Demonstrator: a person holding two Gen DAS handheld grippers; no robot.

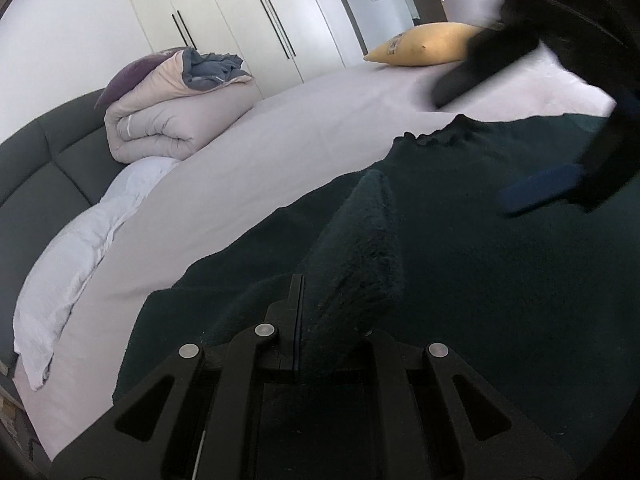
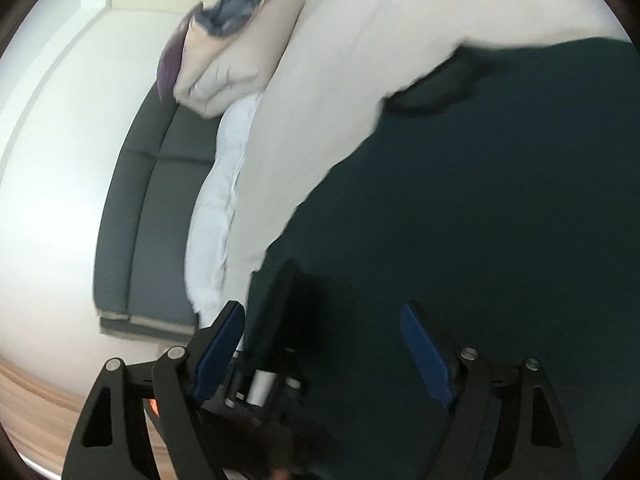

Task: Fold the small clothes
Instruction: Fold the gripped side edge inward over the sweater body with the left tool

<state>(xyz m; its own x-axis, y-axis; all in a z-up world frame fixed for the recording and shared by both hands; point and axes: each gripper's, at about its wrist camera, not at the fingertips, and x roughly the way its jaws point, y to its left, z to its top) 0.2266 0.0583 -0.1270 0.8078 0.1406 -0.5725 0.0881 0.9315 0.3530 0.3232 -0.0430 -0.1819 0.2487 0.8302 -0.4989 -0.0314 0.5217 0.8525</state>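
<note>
left gripper (image 1: 298, 280): jaws closed tight on a raised fold of the dark green garment (image 1: 460, 280), fabric bunched up between the fingers at about 12 o'clock from the gripper body
right gripper (image 2: 324, 336): jaws wide apart, blue pads (image 2: 424, 356) clear of each other, not pinching any cloth; picture blurred; also seen in left view at 2 o'clock, blue pad over the garment
dark green garment: fuzzy, spread on the bed (image 1: 280, 132), fills lower right half of both views; wavy edge toward 1 o'clock in left view
bed: pale sheet, dark padded headboard (image 1: 48, 160) at 9 o'clock
rolled duvet (image 1: 172, 120): at 10 o'clock by headboard, w/ grey cloth on top
yellow pillow (image 1: 424, 46): 1 o'clock, far end of bed
wardrobe (image 1: 240, 12): 12 o'clock, behind bed
</note>
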